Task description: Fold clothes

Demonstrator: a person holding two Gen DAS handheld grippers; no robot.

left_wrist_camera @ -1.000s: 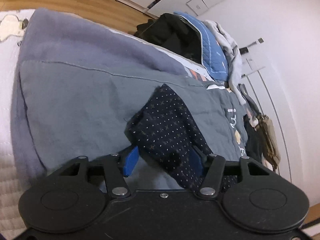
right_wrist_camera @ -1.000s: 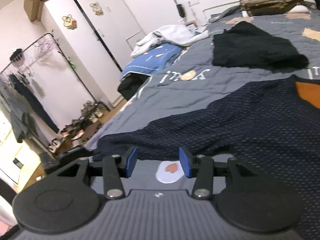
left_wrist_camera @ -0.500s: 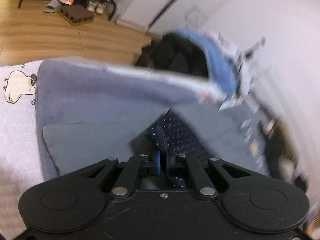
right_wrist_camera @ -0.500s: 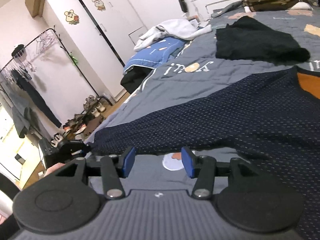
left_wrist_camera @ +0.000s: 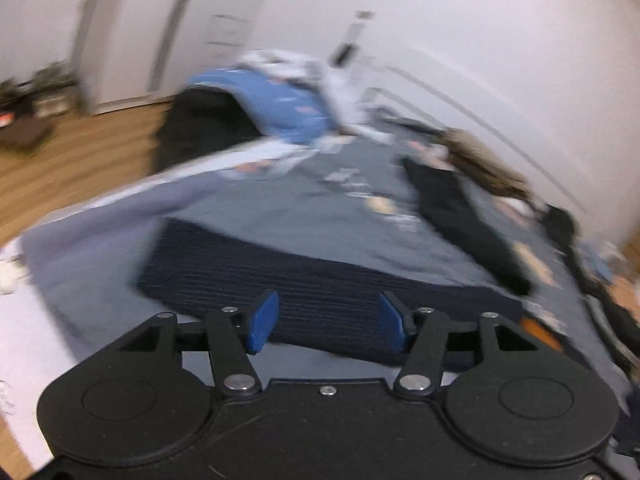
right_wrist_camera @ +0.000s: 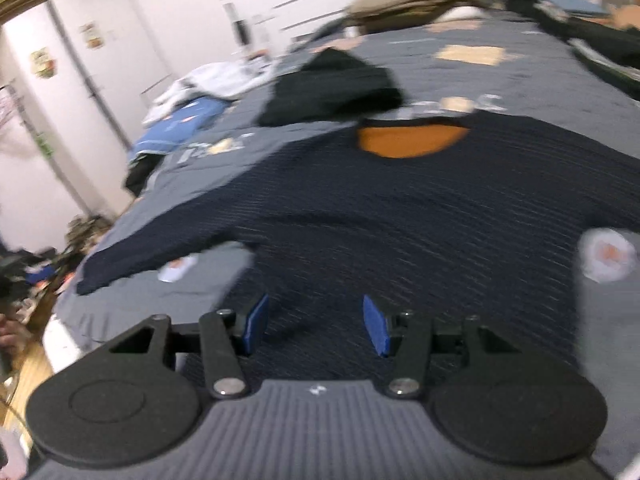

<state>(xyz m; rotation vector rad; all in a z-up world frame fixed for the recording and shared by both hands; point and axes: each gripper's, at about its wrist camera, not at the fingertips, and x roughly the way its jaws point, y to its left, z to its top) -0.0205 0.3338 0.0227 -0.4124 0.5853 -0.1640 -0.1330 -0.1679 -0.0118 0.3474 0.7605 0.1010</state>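
Note:
A navy dotted sweater [right_wrist_camera: 400,208] with an orange collar lining [right_wrist_camera: 408,142] lies flat on the grey bedspread [right_wrist_camera: 500,80]. Its left sleeve [left_wrist_camera: 280,280] stretches straight out toward the bed's edge. My left gripper [left_wrist_camera: 326,326] hovers above that sleeve; its jaws are opening and nothing is between the blue pads [left_wrist_camera: 262,322]. Over the sweater's lower body my right gripper [right_wrist_camera: 316,326] stands open, also with nothing between its pads. Both views are motion-blurred.
A black garment [right_wrist_camera: 332,88] lies beyond the sweater's collar. A blue and white bedding pile [right_wrist_camera: 180,128] sits at the bed's far left corner, a khaki folded stack [right_wrist_camera: 408,0] at the head. Wooden floor [left_wrist_camera: 60,168] and white wardrobes [right_wrist_camera: 80,80] are to the left.
My left gripper shut on the sleeve's end, drew it out, then let go and rose, now open. My right gripper swept right from the sleeve to above the sweater's body.

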